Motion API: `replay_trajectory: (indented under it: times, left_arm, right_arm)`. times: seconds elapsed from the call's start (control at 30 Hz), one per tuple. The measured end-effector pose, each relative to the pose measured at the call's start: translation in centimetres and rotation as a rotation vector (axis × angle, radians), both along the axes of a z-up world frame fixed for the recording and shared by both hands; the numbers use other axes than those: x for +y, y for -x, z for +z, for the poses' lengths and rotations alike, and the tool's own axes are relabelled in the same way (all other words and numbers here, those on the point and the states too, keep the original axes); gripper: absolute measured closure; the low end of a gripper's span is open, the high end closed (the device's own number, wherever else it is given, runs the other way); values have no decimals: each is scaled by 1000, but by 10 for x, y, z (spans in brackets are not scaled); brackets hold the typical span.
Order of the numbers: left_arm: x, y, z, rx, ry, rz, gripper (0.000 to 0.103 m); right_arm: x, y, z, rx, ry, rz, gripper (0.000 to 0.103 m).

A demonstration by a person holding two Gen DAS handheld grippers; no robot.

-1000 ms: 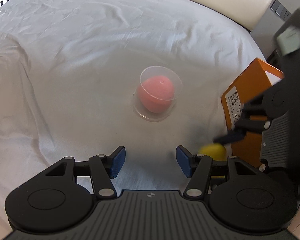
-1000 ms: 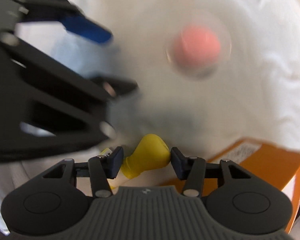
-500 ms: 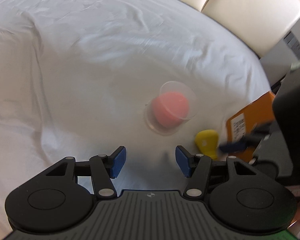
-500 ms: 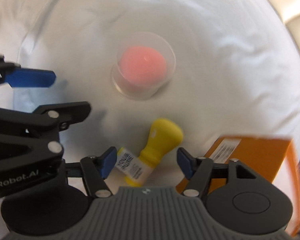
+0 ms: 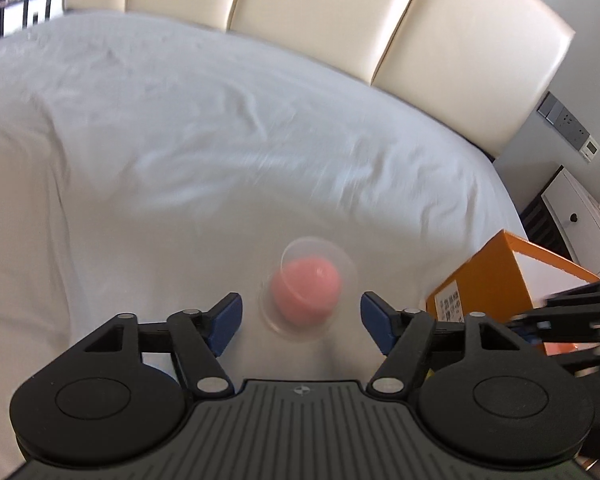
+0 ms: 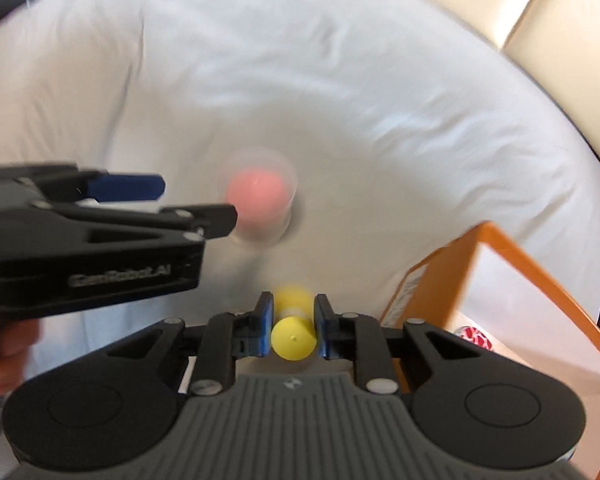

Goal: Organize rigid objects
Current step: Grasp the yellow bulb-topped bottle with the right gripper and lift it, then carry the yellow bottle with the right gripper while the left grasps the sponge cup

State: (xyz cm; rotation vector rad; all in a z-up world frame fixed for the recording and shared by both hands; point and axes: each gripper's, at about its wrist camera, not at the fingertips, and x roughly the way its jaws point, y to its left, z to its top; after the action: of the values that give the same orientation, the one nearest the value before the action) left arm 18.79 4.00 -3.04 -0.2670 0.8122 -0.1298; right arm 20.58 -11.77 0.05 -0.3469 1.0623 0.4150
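A pink ball sits inside a clear plastic cup (image 5: pixel 306 294) on the white bed sheet. My left gripper (image 5: pixel 302 320) is just short of the cup, jaws opening, blue pads (image 5: pixel 228 322) wide on either side and not touching it. The right wrist view shows that cup (image 6: pixel 260 196) with the left gripper (image 6: pixel 188 202) reaching in from the left. My right gripper (image 6: pixel 293 328) is closing, and its pads press on a yellow bottle (image 6: pixel 293 338) seen end-on. Both views are motion-blurred.
An open orange box (image 5: pixel 500 276) stands on the bed to the right of the cup; the right wrist view shows this box (image 6: pixel 480 280) with something red and white (image 6: pixel 474 336) inside. A cream headboard (image 5: pixel 320 12) lies beyond. A person's hand (image 6: pixel 4 360) holds the left gripper.
The right gripper closed on the yellow bottle, rolled, and rose off the sheet with it. The left gripper's jaws widened and it tilted up, bringing the cup close between its pads.
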Motion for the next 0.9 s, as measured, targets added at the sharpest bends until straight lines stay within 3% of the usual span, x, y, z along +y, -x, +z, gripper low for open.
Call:
replay_trajectory:
  times: [0.13, 0.33, 0.37, 0.4, 0.5, 0.6, 0.7, 0.9]
  left_arm:
    - [-10, 1, 5, -41, -38, -24, 18]
    - [-39, -3, 8, -14, -173, -111, 18]
    - [-44, -7, 8, -11, -198, -126, 18]
    - [-49, -10, 9, -12, -220, -136, 17]
    - [-56, -27, 5, -23, -271, -155, 16]
    - [-60, -40, -9, -30, -333, -161, 16]
    - [-61, -46, -22, -33, -349, -169, 16]
    - [-70, -51, -42, -42, -429, -180, 16]
  right_arm:
    - [-33, 24, 20, -47, -141, -98, 83]
    - [-107, 55, 57, -173, -381, -262, 84]
    - [-119, 60, 64, -195, -413, -293, 87]
    - [-129, 63, 71, -218, -429, -326, 103]
    - [-159, 69, 78, -279, -397, -399, 103]
    - [-180, 69, 62, -280, -357, -440, 103]
    - [-190, 69, 43, -298, -255, -464, 103]
    - [-206, 76, 24, -281, -232, -479, 100]
